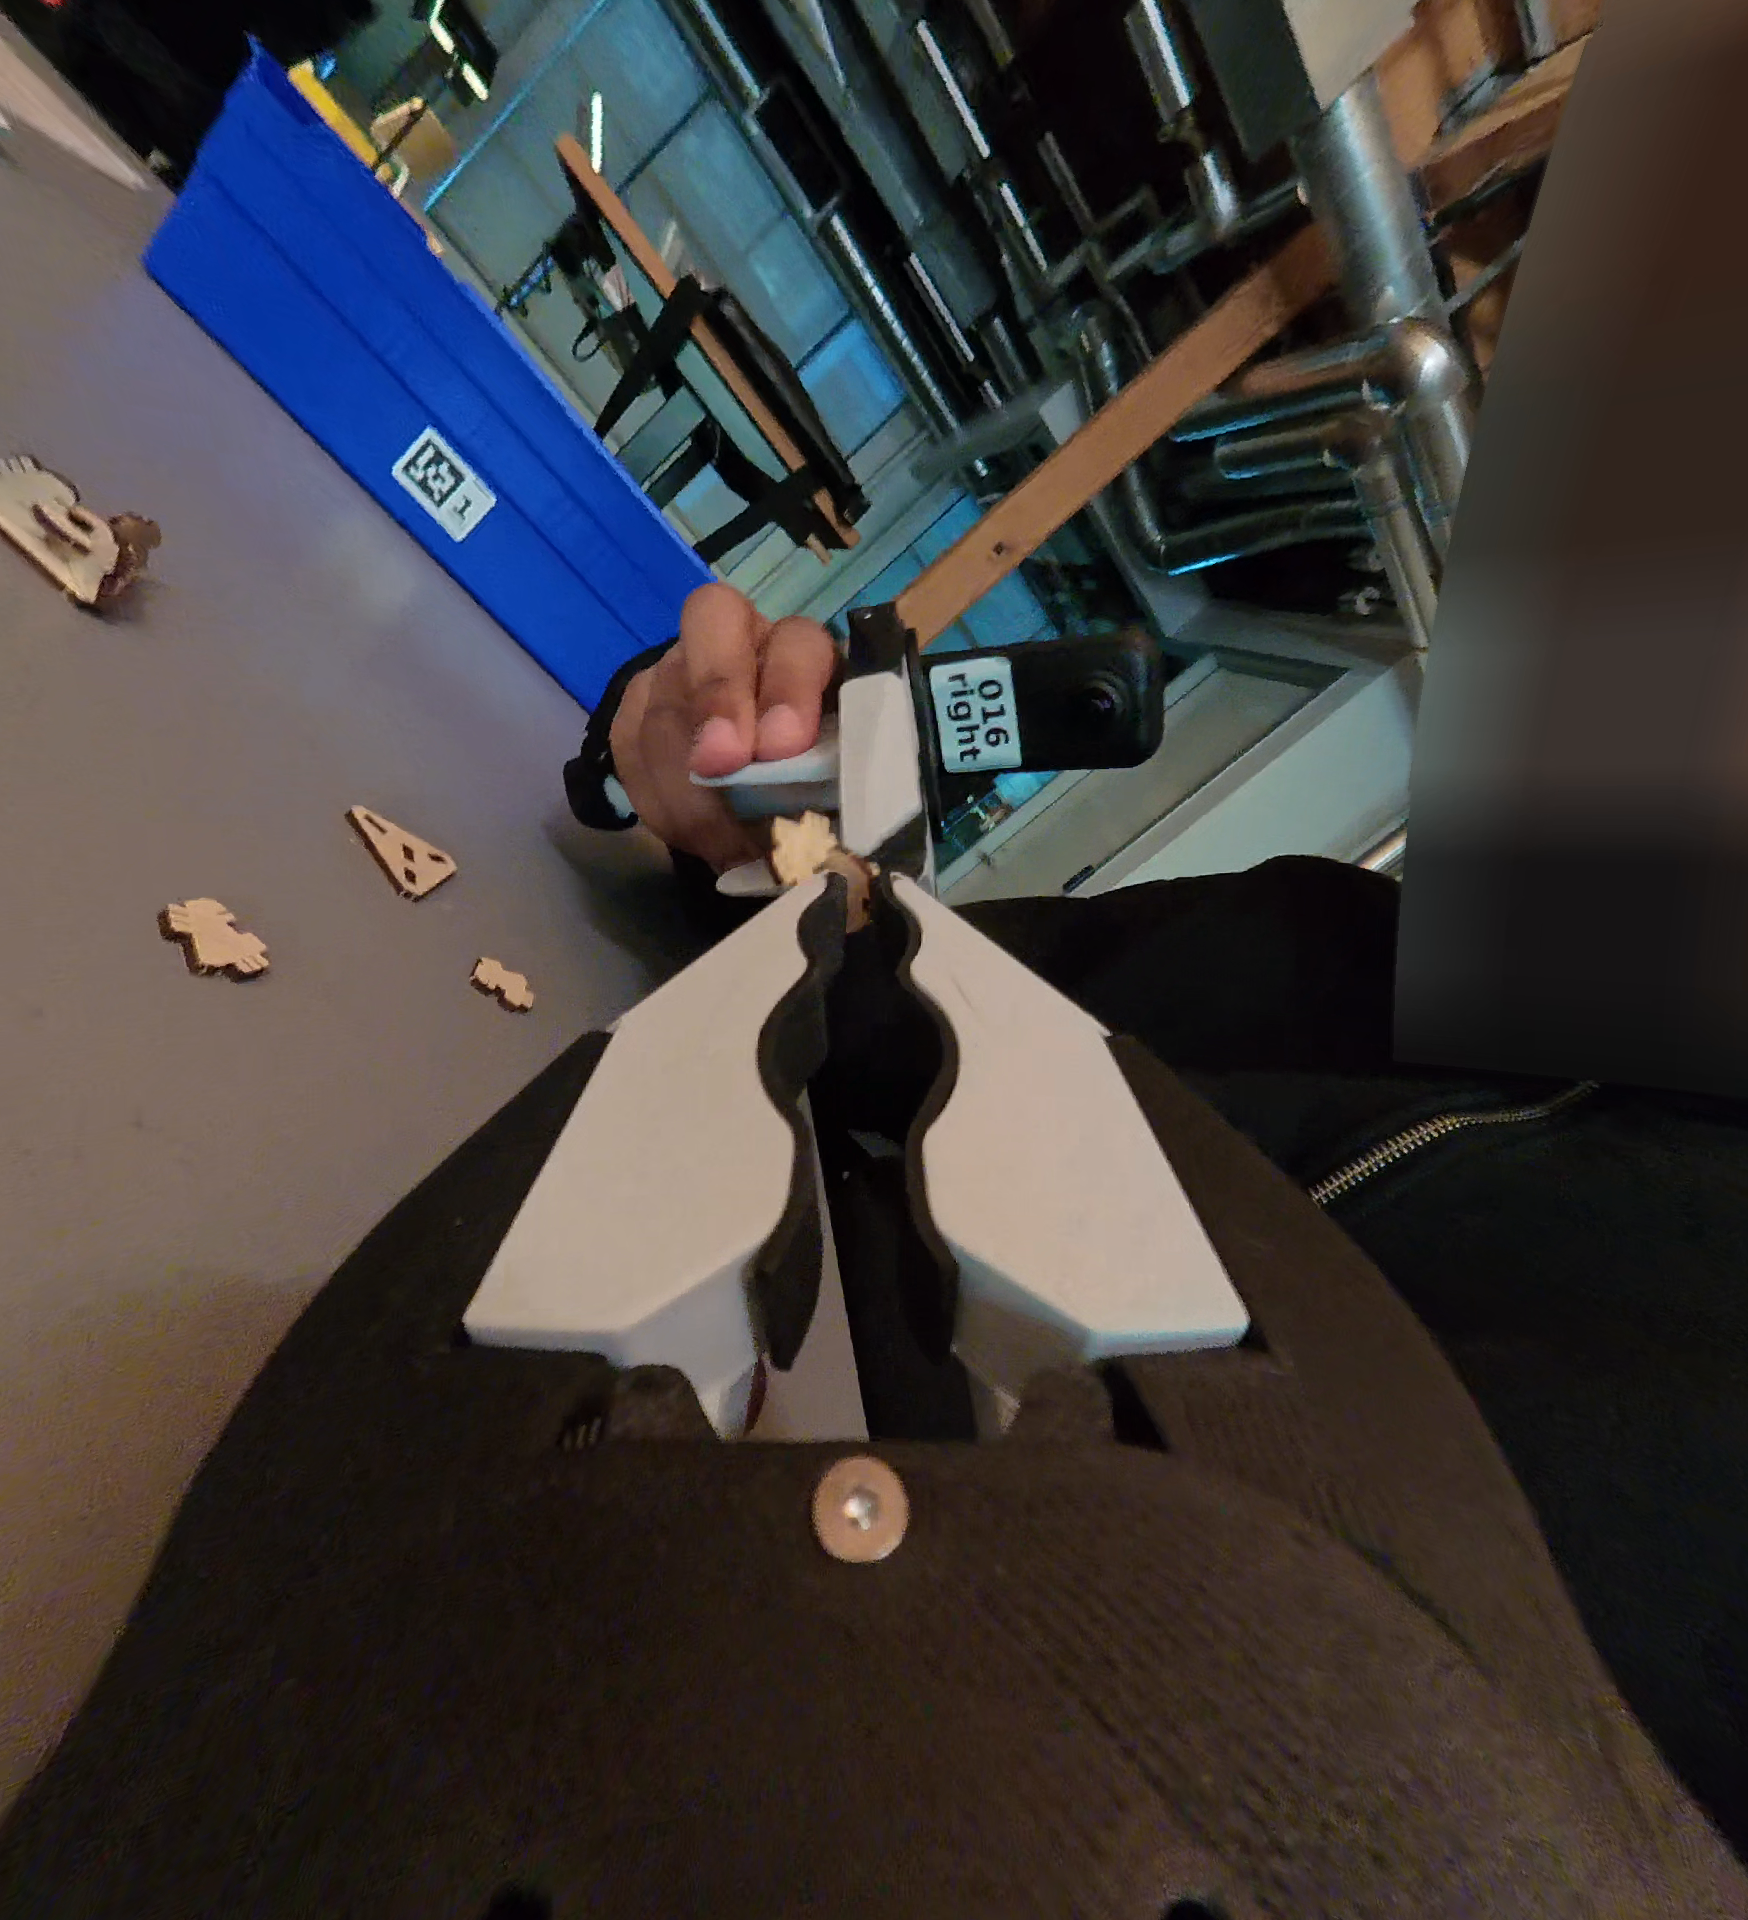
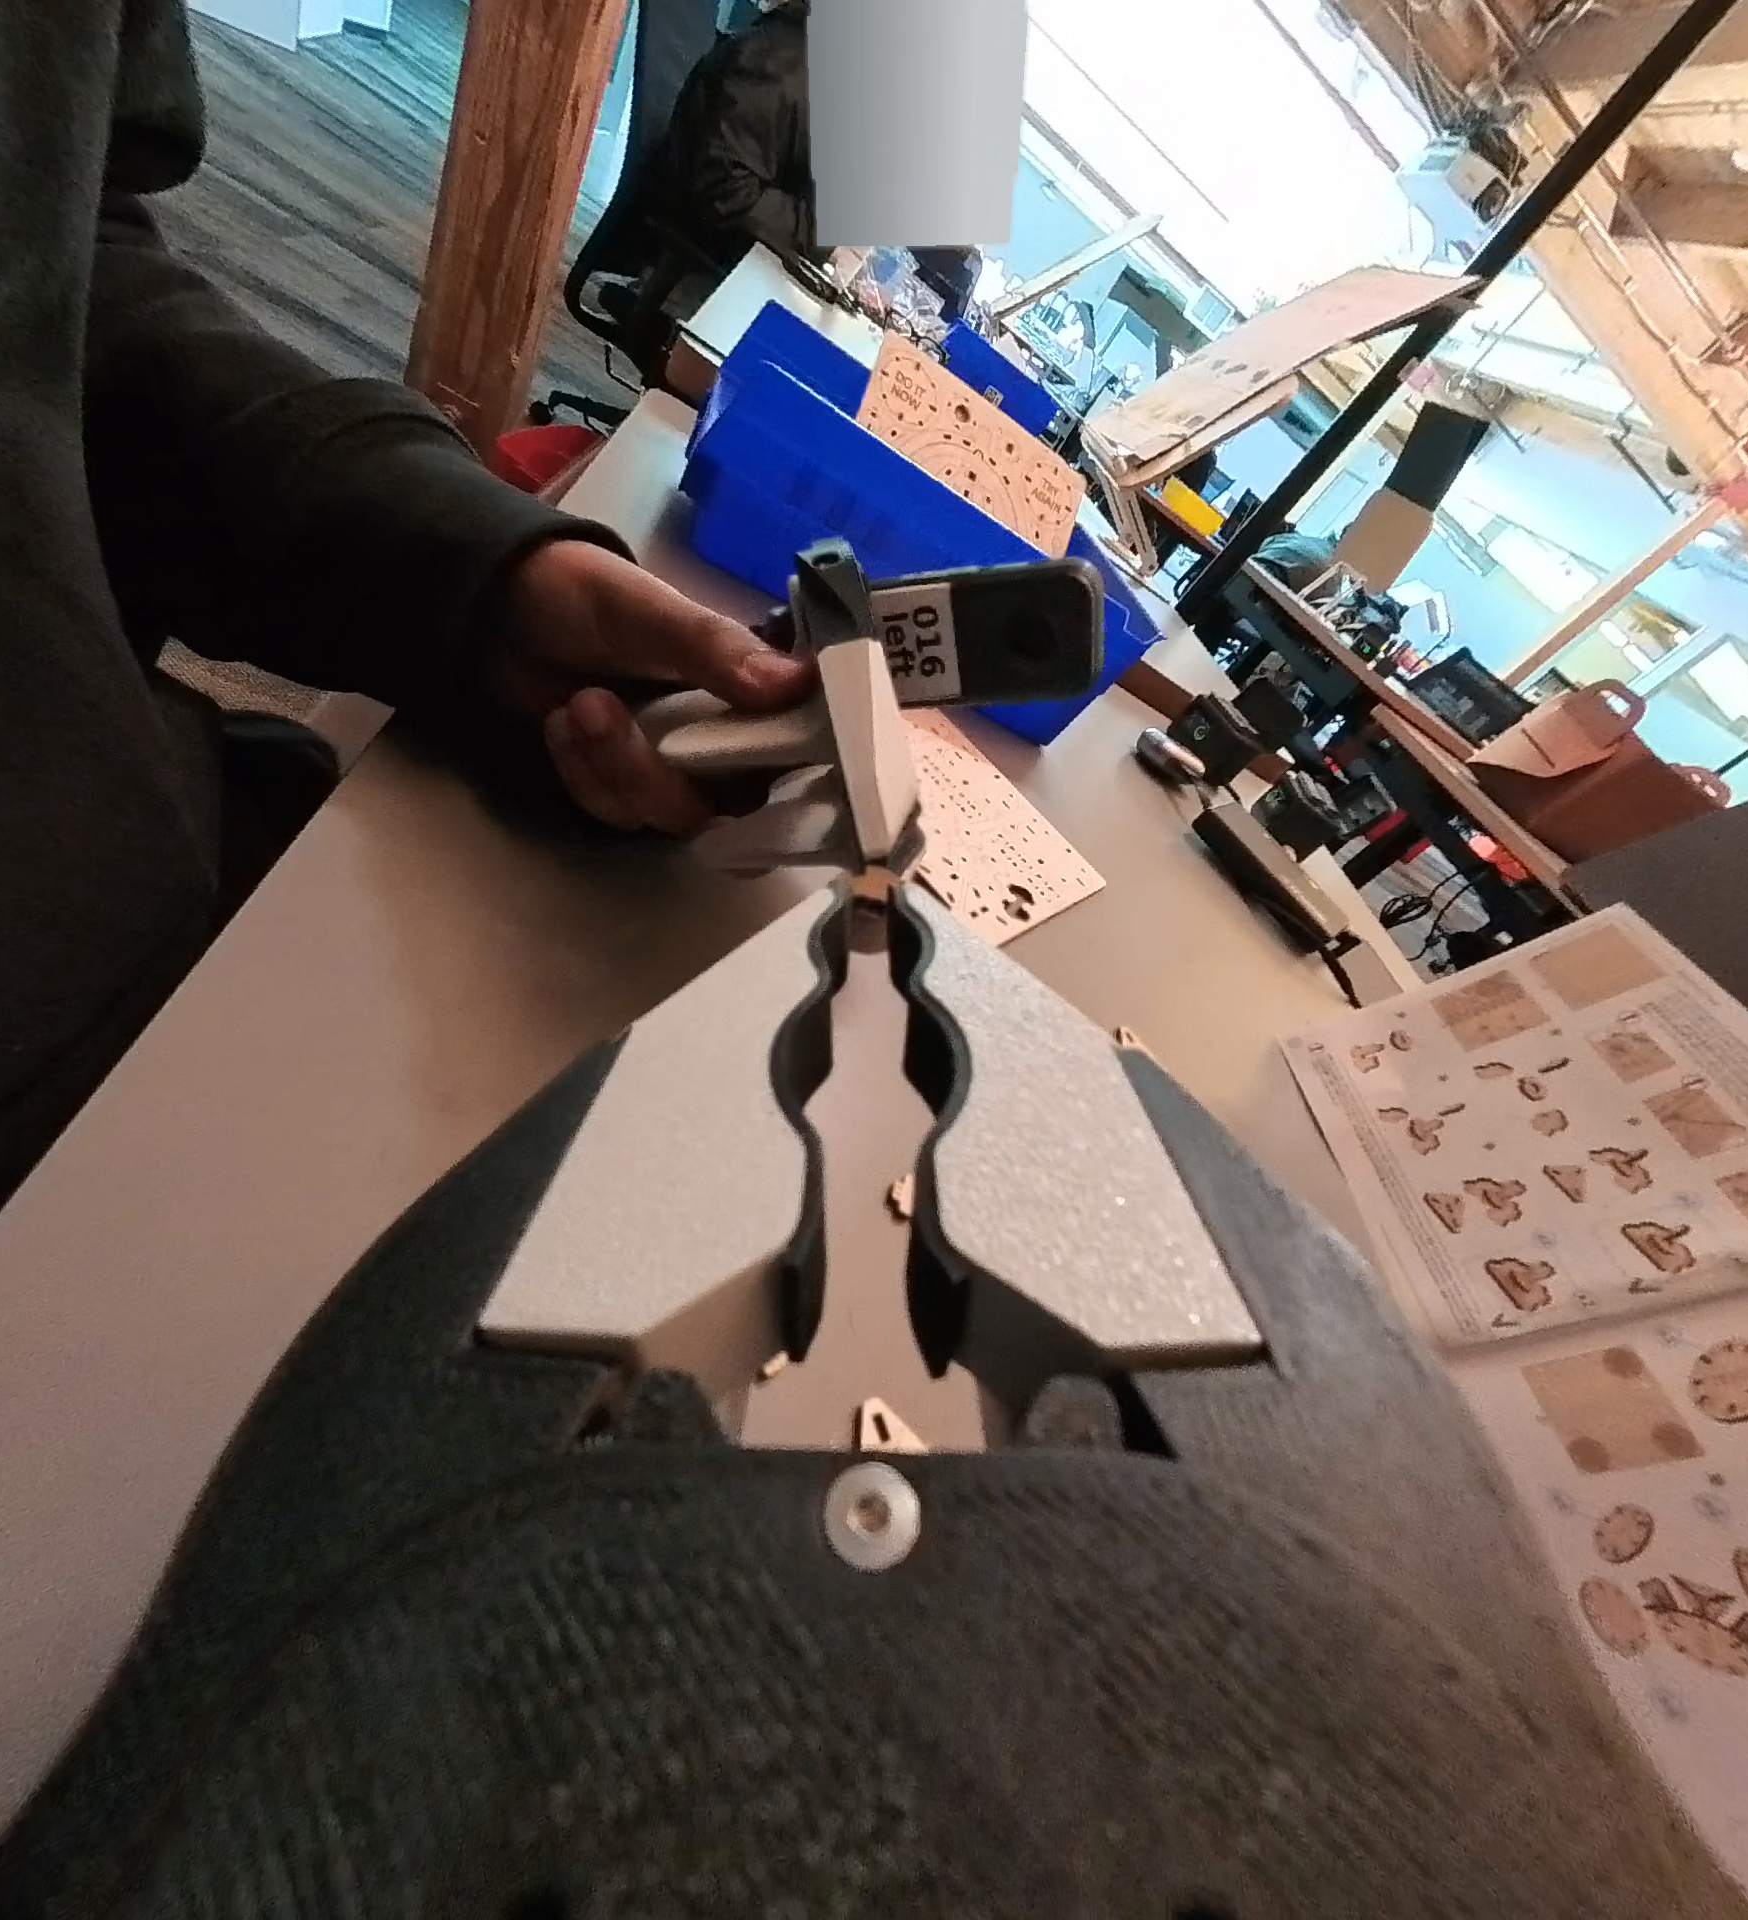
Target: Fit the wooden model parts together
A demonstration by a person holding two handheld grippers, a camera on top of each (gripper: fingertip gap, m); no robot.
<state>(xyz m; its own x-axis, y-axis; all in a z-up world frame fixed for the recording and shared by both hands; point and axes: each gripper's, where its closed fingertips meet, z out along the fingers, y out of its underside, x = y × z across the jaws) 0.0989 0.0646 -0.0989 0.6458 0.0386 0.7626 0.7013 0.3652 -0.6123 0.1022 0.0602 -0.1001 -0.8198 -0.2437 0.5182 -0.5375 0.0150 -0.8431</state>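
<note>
**Two grippers meet tip to tip over a small wooden piece**

Left wrist view: the left gripper (image 1: pixel 857 891) is closed on a small wooden piece (image 1: pixel 854 883), pads pressing its sides. The right gripper (image 1: pixel 875 868) meets it tip to tip, beside a pale notched piece (image 1: pixel 799 844). Four loose wooden pieces (image 1: pixel 213 937) lie on the grey table (image 1: pixel 174 1091), left of the grippers, in front of one blue bin (image 1: pixel 413 395).

Right wrist view: the right gripper (image 2: pixel 868 896) pinches what seems the same blurred piece (image 2: pixel 870 886), above the table. Beyond the grippers lies one perforated wooden sheet (image 2: pixel 1005 862); two printed sheets (image 2: pixel 1576 1143) lie to their right.
</note>
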